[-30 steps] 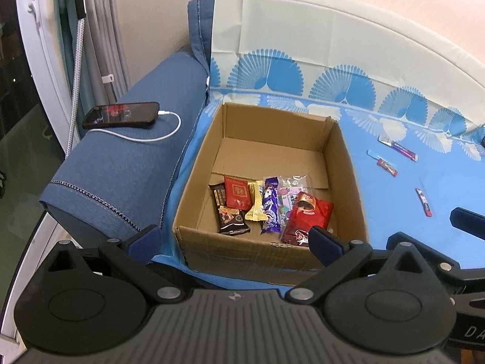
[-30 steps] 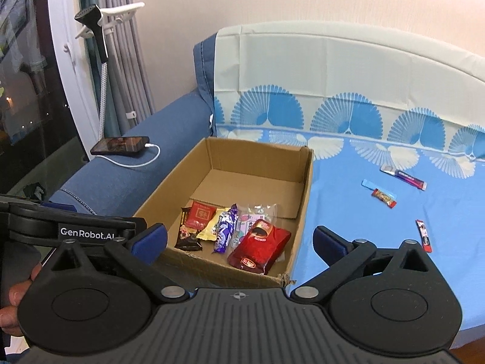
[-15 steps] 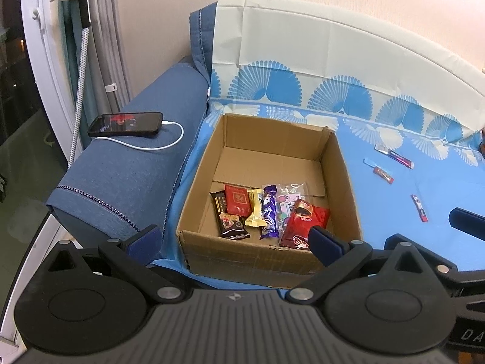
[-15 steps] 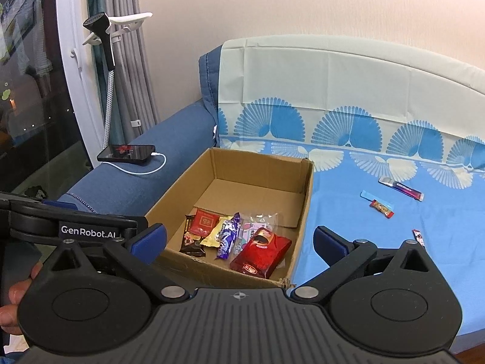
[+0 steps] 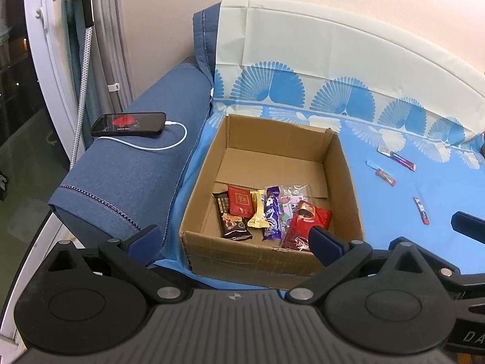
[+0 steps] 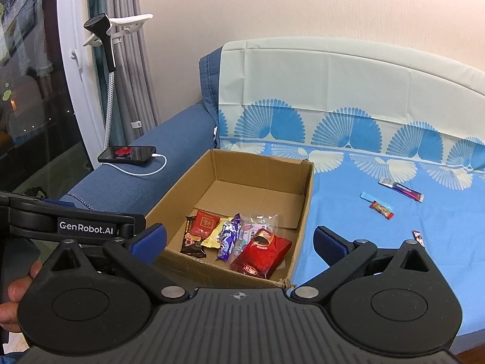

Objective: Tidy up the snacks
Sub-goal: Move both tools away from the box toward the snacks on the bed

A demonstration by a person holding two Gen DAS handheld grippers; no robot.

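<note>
Four snacks loose on the sofa cover (image 6: 379, 242), well right of the cardboard box (image 6: 304, 212) | row of packets (image 5: 266, 212) packed at box's near wall, leaving room behind | left gripper (image 5: 233, 236) and right gripper (image 6: 239, 239) both held back, jaws apart, empty, ready to fetch

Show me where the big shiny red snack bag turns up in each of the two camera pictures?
Left wrist view: the big shiny red snack bag lies in the near right corner of the brown cardboard box, just behind the gripper's right fingertip.
Right wrist view: the same bag sits low in the centre, against the box's near wall.
Shared landmark: the black phone charging on the blue sofa arm.
</note>
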